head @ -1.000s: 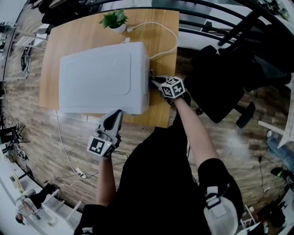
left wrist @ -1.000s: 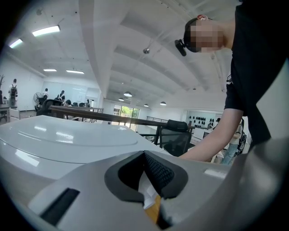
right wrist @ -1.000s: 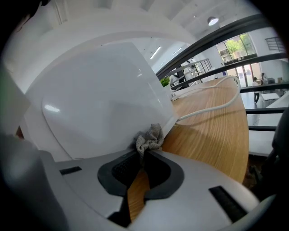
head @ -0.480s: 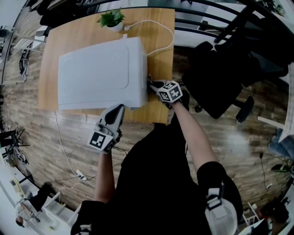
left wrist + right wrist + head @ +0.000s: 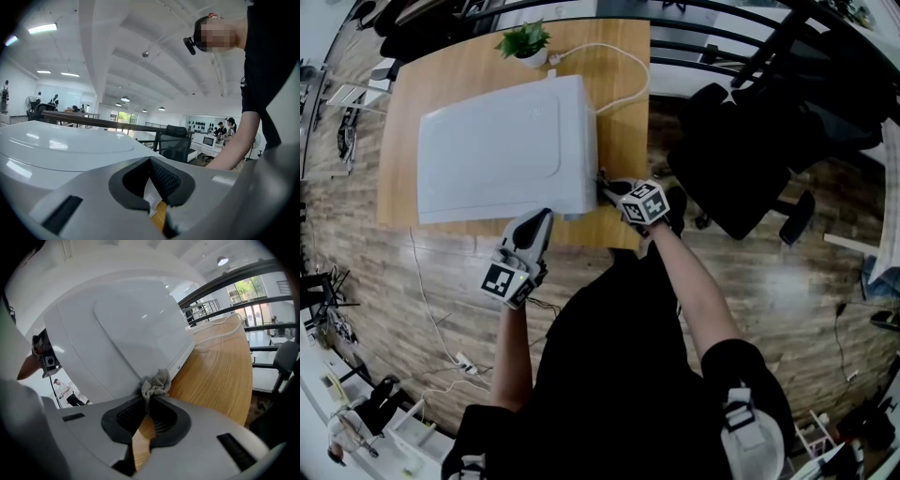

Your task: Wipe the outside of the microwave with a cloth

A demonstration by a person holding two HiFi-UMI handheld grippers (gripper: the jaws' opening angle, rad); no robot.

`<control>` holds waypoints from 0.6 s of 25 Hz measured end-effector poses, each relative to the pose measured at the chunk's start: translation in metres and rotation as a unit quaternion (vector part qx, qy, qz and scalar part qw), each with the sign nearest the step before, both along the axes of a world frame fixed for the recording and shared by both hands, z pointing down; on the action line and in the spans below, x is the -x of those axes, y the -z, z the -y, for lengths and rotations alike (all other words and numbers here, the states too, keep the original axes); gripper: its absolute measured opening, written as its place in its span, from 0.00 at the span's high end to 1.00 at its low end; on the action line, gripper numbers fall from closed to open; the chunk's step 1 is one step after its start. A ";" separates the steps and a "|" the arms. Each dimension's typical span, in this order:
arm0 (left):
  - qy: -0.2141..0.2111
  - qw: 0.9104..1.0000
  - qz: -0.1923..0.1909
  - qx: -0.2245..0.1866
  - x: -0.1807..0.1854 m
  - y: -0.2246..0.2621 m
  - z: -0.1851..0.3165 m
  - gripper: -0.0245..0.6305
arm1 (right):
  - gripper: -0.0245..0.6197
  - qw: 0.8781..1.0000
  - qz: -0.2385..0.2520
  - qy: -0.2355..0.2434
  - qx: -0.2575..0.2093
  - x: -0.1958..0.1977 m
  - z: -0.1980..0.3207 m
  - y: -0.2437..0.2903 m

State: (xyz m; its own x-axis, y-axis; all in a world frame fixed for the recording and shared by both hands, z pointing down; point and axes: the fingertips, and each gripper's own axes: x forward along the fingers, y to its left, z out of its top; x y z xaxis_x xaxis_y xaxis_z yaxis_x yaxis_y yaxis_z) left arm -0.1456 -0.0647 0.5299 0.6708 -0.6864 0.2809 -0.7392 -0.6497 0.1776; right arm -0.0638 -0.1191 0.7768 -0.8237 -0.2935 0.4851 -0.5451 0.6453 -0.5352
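**Fingers of right gripper point(image 5: 149, 401) clenched on cloth point(image 5: 156, 383) at microwave point(image 5: 506, 155) side**

Grey cloth is bunched between the right fingers, its free end pressed against the lower corner of the white microwave's side wall, at the centre of the head view. Left gripper point(image 5: 536, 225) fingers are closed together and hold nothing, at the microwave's near edge, just below centre. Microwave stands on the wooden bench point(image 5: 623, 122), upper left of the frame. Potted plant point(image 5: 528, 39) and white cable point(image 5: 628, 58) lie at the top.
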 end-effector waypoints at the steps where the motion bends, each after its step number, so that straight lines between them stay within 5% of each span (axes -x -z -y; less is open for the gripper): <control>1: -0.001 1.000 -0.001 0.000 0.000 0.000 0.000 0.96 | 0.92 1.000 -0.001 0.000 0.000 0.000 -0.003 0.000; 15: -0.002 1.000 -0.007 0.000 -0.001 0.001 -0.001 0.96 | 0.92 1.000 -0.020 0.009 0.001 0.001 -0.051 -0.003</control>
State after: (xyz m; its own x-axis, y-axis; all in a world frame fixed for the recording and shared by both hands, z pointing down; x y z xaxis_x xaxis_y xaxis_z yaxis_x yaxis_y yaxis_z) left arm -0.1450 -0.0634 0.5292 0.6775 -0.6838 0.2710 -0.7340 -0.6524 0.1887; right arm -0.0650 -0.0678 0.7794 -0.8091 -0.2776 0.5180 -0.5539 0.6546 -0.5145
